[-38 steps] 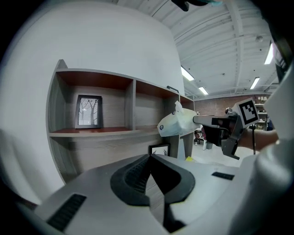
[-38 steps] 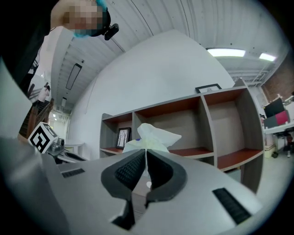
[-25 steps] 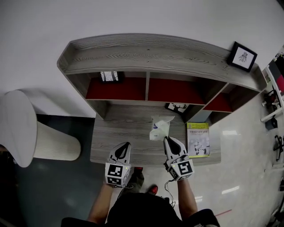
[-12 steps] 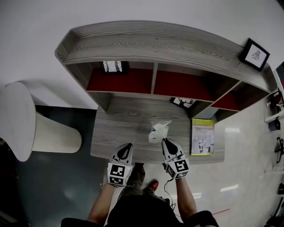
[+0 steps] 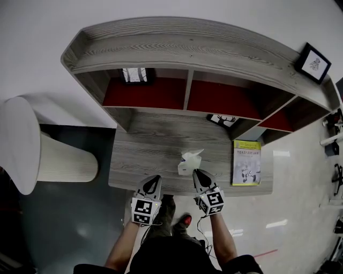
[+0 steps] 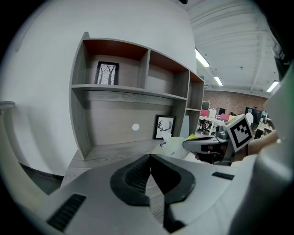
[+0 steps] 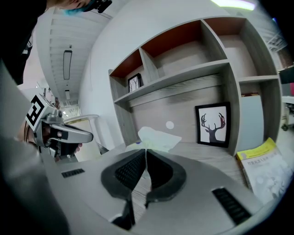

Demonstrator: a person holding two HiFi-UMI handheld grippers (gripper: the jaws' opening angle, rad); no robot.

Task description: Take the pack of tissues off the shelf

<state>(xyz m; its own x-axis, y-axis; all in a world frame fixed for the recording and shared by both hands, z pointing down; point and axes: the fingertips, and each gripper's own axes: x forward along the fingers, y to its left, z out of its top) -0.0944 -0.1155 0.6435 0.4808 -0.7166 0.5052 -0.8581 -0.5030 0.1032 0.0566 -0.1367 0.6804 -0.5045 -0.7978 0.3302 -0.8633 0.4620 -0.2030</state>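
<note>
At woodgrain desk (image 5: 144,155): crumpled tissue pack (image 5: 190,162).

The right gripper (image 7: 146,150) has its jaws pinched together on the near edge of the tissue pack (image 7: 157,137), just left of the deer picture (image 7: 213,124). A yellow book (image 7: 264,167) lies right of that picture, and the left gripper (image 7: 64,133) is far to its left.

White wall (image 5: 171,10); grey wood shelf unit (image 5: 182,53), red-backed cubbies (image 5: 155,93); glossy floor (image 5: 300,214).
</note>
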